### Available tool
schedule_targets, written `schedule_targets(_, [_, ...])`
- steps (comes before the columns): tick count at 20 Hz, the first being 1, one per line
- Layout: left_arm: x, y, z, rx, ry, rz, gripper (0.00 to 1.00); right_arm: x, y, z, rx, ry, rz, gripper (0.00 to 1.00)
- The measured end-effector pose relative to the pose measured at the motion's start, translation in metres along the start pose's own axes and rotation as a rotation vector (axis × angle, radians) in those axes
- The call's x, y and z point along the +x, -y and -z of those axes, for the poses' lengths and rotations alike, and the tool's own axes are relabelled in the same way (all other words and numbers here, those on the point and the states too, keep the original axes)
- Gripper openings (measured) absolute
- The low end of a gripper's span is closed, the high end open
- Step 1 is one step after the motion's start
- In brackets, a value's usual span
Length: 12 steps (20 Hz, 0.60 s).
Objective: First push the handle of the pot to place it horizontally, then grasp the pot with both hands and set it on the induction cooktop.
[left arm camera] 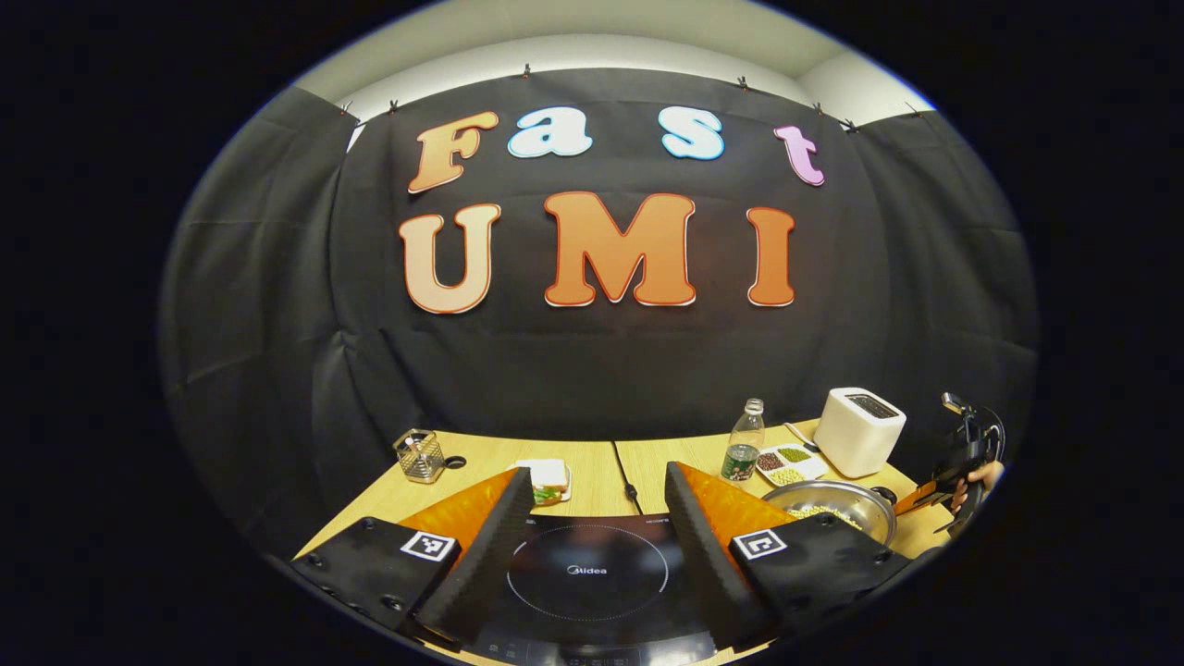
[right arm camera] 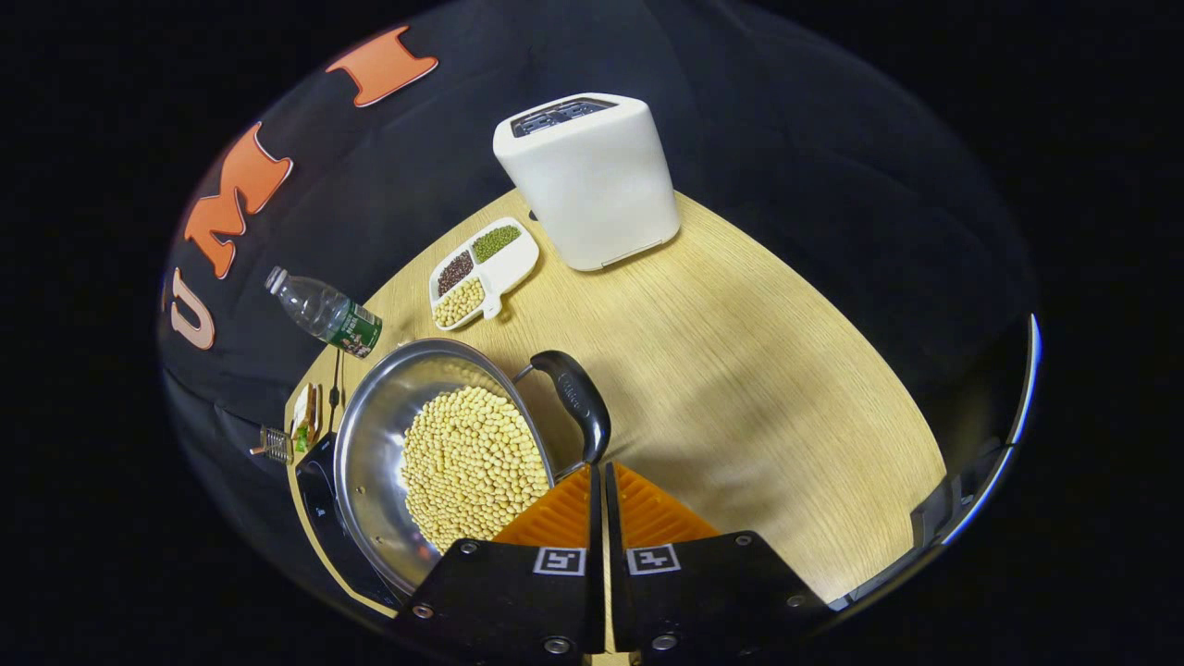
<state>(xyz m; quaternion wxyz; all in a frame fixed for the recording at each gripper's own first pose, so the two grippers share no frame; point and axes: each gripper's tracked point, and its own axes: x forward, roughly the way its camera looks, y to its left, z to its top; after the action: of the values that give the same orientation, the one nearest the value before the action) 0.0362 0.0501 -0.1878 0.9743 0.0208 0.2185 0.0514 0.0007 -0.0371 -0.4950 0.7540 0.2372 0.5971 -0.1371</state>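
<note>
A: Pot [right arm camera: 388,444] first: where does it sit?
B: On the table [right arm camera: 740,370], its steel bowl heaped with pale beans [right arm camera: 472,462], just beside the cooktop [left arm camera: 587,573], whose dark edge shows under the pot's rim in the right gripper view. The toaster [right arm camera: 592,180] stands well behind it.
A: And the handle?
B: The handle [right arm camera: 578,398] juts from the rim toward the right gripper [right arm camera: 603,476], whose fingers are pressed together with nothing between them, tips right at the handle's end. Whether they touch it, I cannot tell.
A: The left gripper?
B: The left gripper [left arm camera: 597,481] hangs over the cooktop with its fingers spread wide, holding nothing.
A: Smaller things?
B: A bottle [right arm camera: 324,314] and a tray [right arm camera: 484,271] of three sorts of beans lie between pot and toaster. Past the cooktop are a small plate [left arm camera: 546,481] of food and a wire holder [left arm camera: 421,455].
</note>
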Motion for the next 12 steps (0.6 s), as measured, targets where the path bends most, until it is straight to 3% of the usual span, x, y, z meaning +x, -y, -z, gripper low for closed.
schedule_targets(4, [0.009,0.015,0.018,-0.014,-0.045,0.030,0.93,-0.004,0.000,-0.001,-0.004,0.007,-0.010,0.02])
schedule_targets(9, [0.022,0.049,0.053,-0.012,-0.148,0.099,0.94,-0.036,-0.010,-0.021,-0.058,0.108,-0.079,0.02])
schedule_targets(12, [0.030,0.083,0.085,-0.005,-0.231,0.162,0.94,-0.055,-0.007,-0.036,-0.126,0.171,-0.069,0.16])
